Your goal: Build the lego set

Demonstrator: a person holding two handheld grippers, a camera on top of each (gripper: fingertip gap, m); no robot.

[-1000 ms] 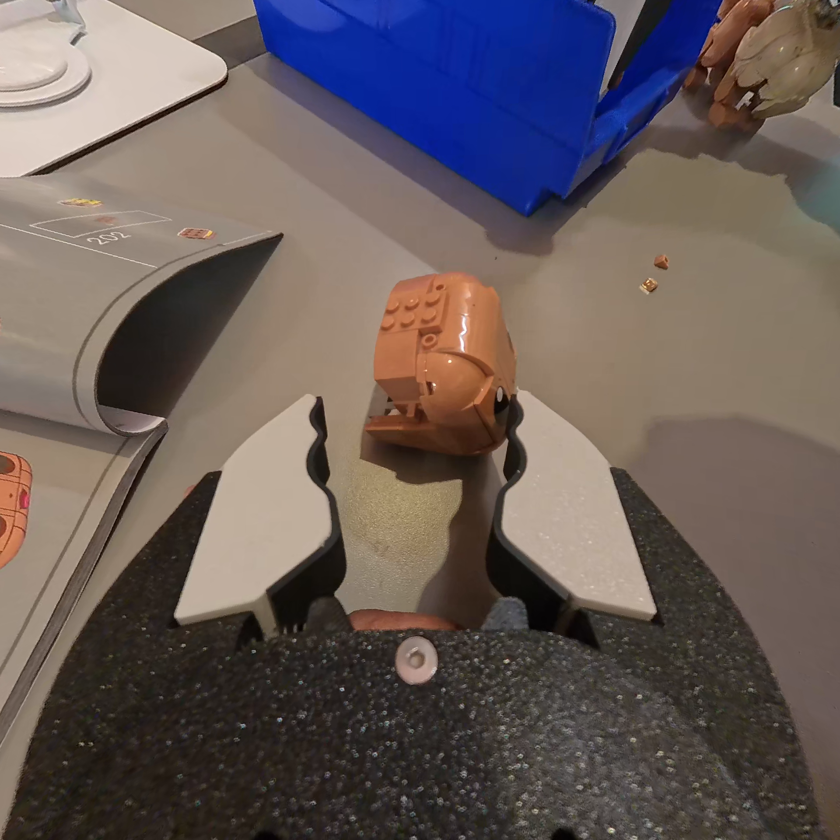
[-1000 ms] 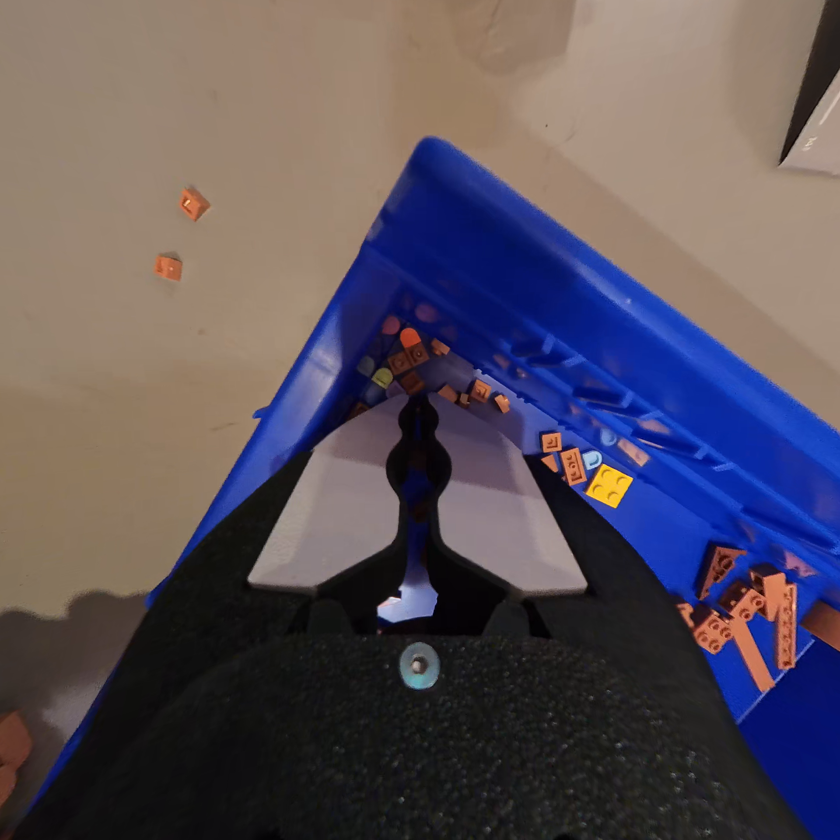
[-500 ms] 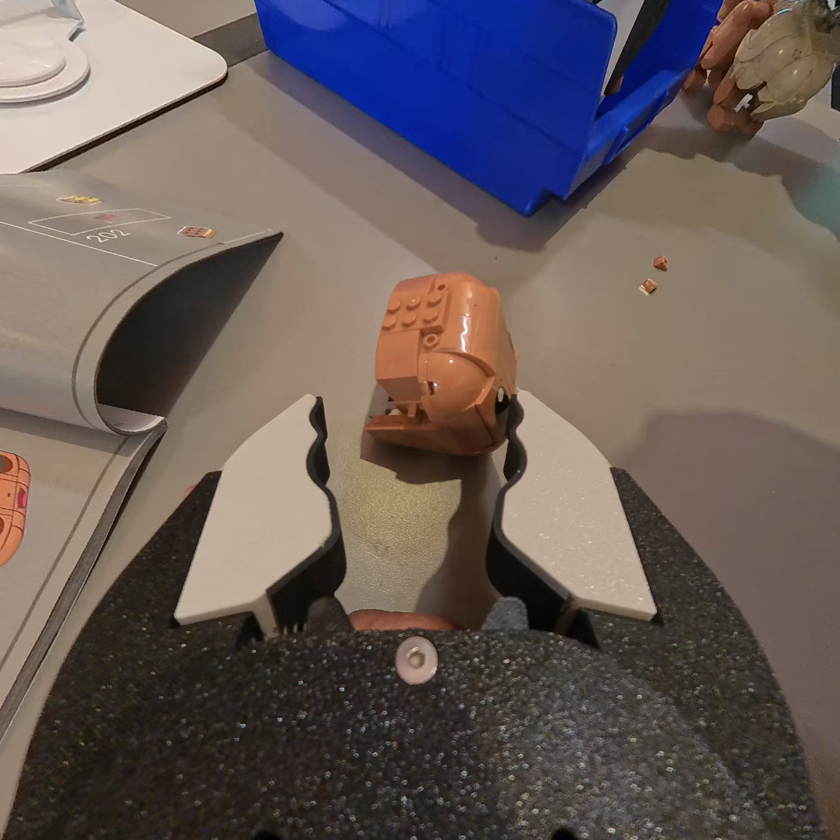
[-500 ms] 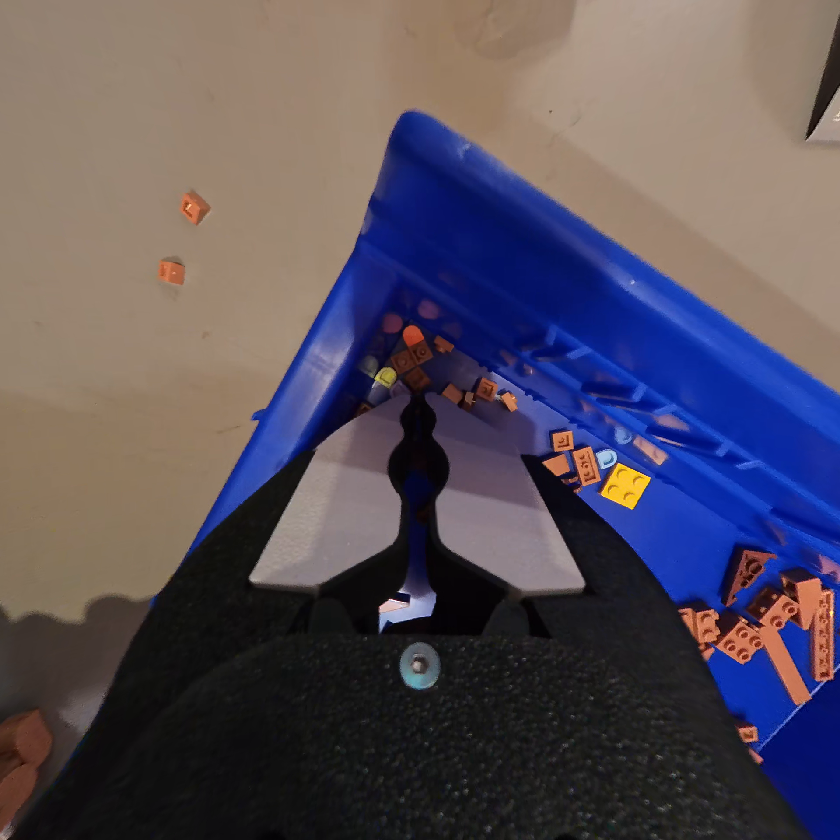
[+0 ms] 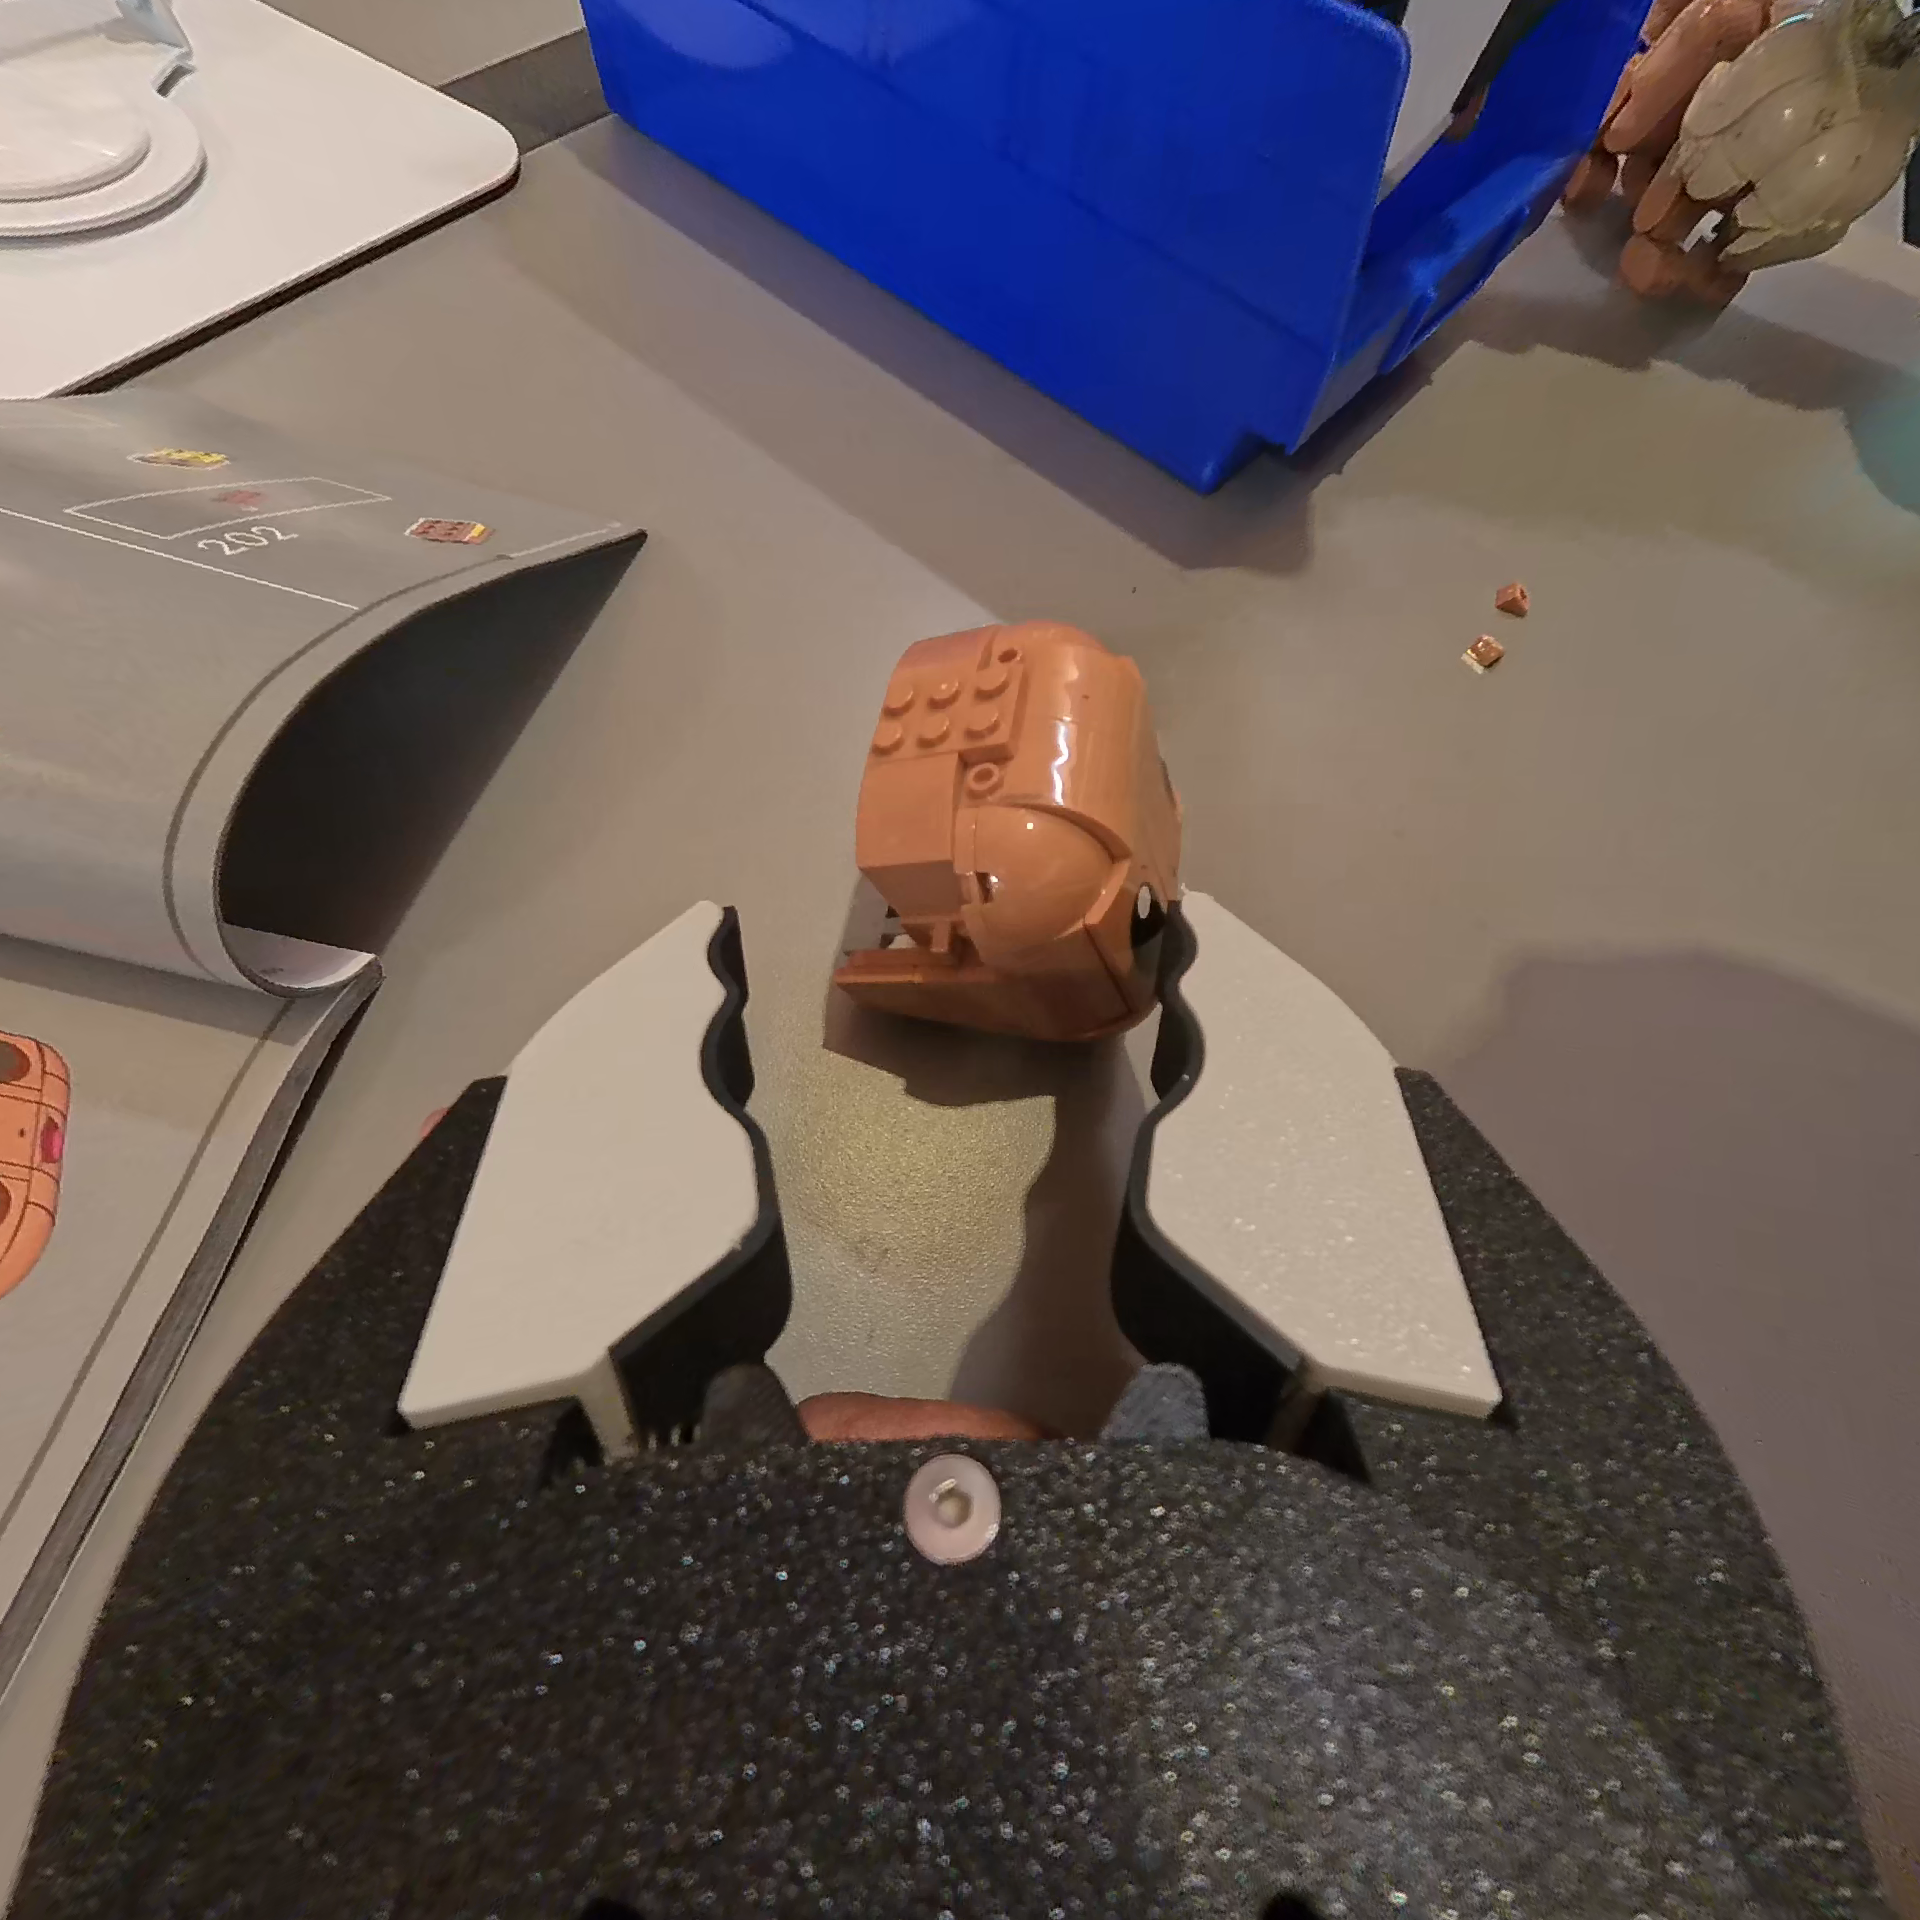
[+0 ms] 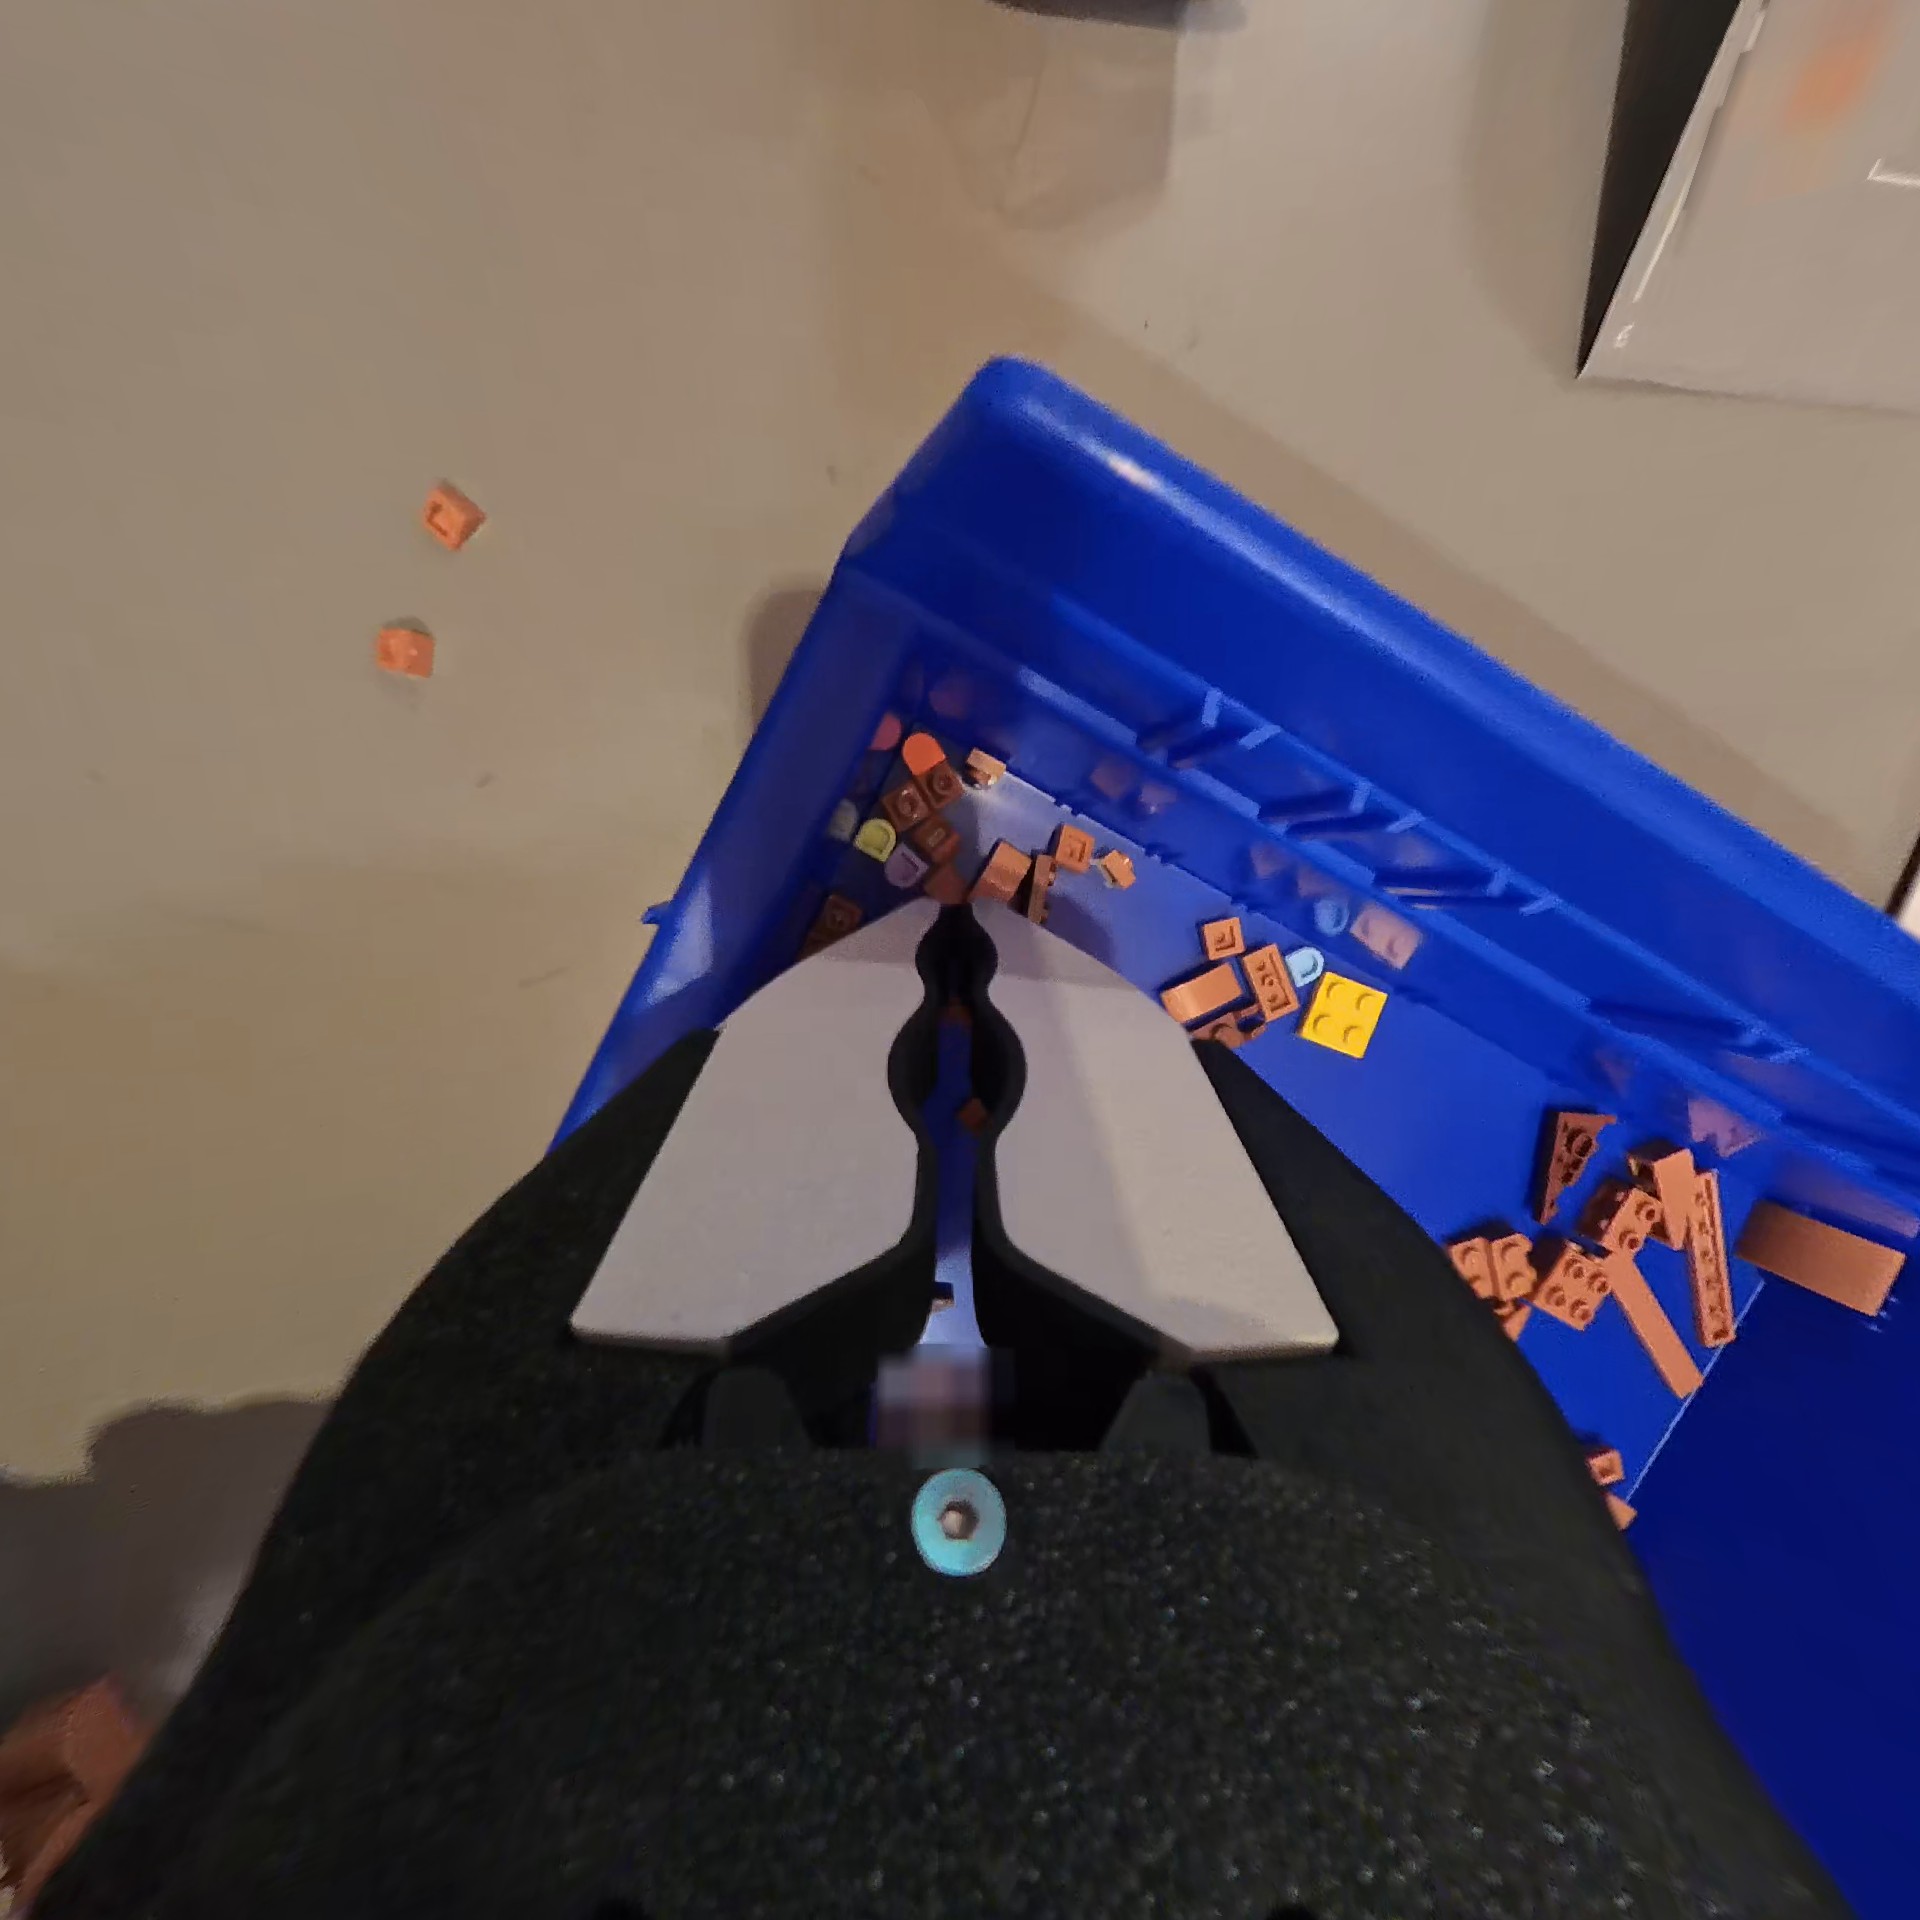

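A tan-brown rounded lego assembly (image 5: 1008,831) lies on the grey table. My left gripper (image 5: 951,914) is open just behind it; its right fingertip (image 5: 1184,935) is at the assembly's side and the left fingertip stands clear. My right gripper (image 6: 954,912) is shut, reaching down into a corner of the blue bin (image 6: 1351,665), with its tips among several small brown pieces (image 6: 1008,868). I cannot tell whether a piece is pinched between the tips. A yellow 2x2 plate (image 6: 1343,1018) lies in the bin to the right.
The open instruction booklet (image 5: 208,675) lies to the left. The blue bin (image 5: 1039,208) stands ahead. Two tiny brown pieces (image 5: 1496,623) lie loose on the table and show in the right wrist view (image 6: 452,514). A brown and beige built figure (image 5: 1766,135) stands far right. A white mat (image 5: 312,187) lies far left. Some 20 cm of space lies between my two pairs of fingers. Measured from the fingertips, the yellow 2x2 plate (image 6: 1343,1018) is 10 cm or so from the right gripper and 25 cm from the left.
The left gripper and the assembly have not moved. The right gripper stays shut in the bin corner; its view has shifted slightly, with more of the bin floor and pieces showing.
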